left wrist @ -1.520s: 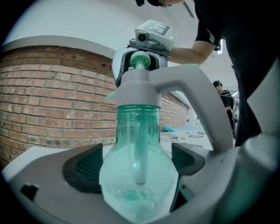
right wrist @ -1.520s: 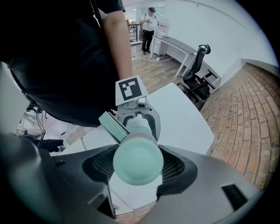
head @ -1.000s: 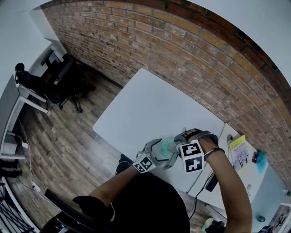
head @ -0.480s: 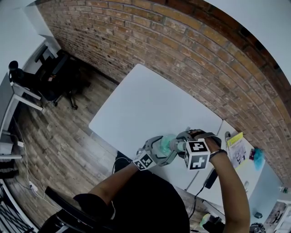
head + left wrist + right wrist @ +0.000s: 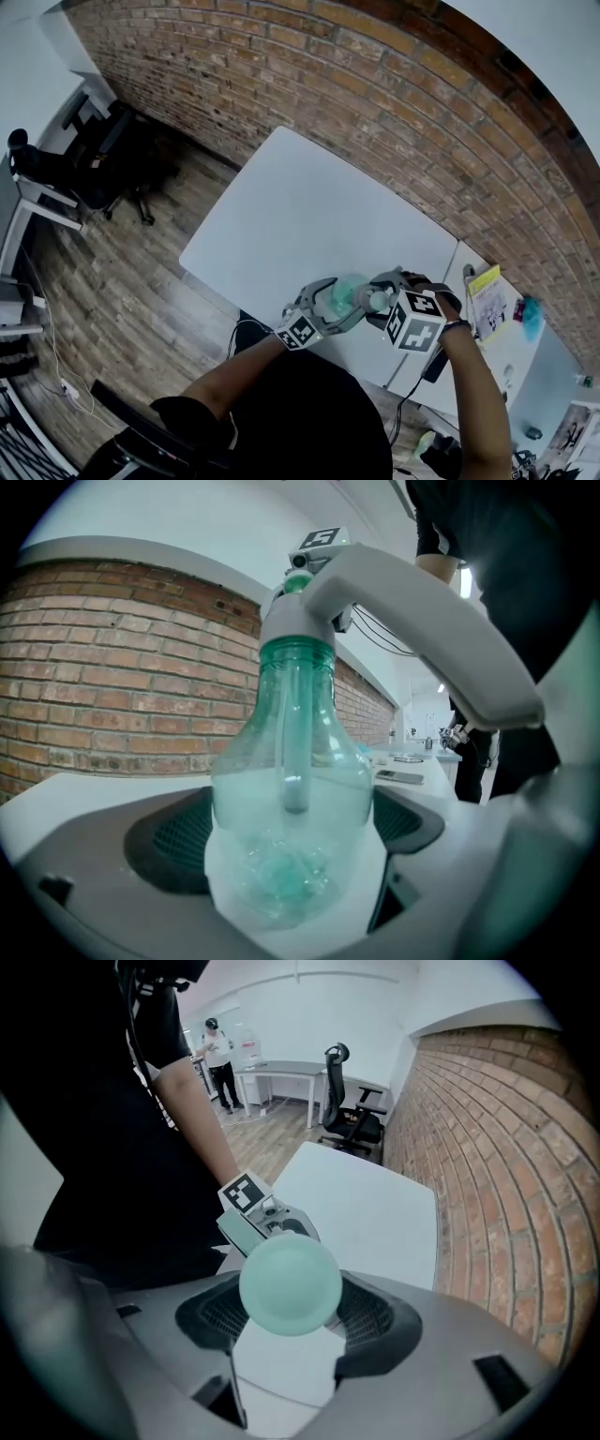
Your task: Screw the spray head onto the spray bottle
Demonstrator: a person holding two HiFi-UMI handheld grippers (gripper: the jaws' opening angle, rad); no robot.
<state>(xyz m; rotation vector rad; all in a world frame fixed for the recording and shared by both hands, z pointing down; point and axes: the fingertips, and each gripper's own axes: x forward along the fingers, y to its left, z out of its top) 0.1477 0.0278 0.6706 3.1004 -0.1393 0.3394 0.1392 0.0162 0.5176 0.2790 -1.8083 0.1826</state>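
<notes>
A clear green-tinted spray bottle (image 5: pixel 291 799) is held above the near edge of the white table (image 5: pixel 309 216). My left gripper (image 5: pixel 291 844) is shut on its round body. The white spray head (image 5: pixel 298 621) sits on the bottle's green neck, with its tube hanging inside. My right gripper (image 5: pixel 292 1321) is shut on the spray head, whose pale green end (image 5: pixel 289 1283) faces the camera between the dark pads. In the head view the bottle (image 5: pixel 347 292) lies between the left gripper (image 5: pixel 326 307) and the right gripper (image 5: pixel 382 300), close in front of the person's body.
A brick wall (image 5: pixel 375 103) runs behind the table. A second white desk at the right carries a yellow booklet (image 5: pixel 487 286) and a teal object (image 5: pixel 531 319). An office chair (image 5: pixel 112 150) stands on the wooden floor at left. A person (image 5: pixel 220 1049) stands far off.
The right gripper's marker cube has shifted right and tilted while staying on the spray head. The left gripper keeps hold of the bottle. The head camera has drifted slightly.
</notes>
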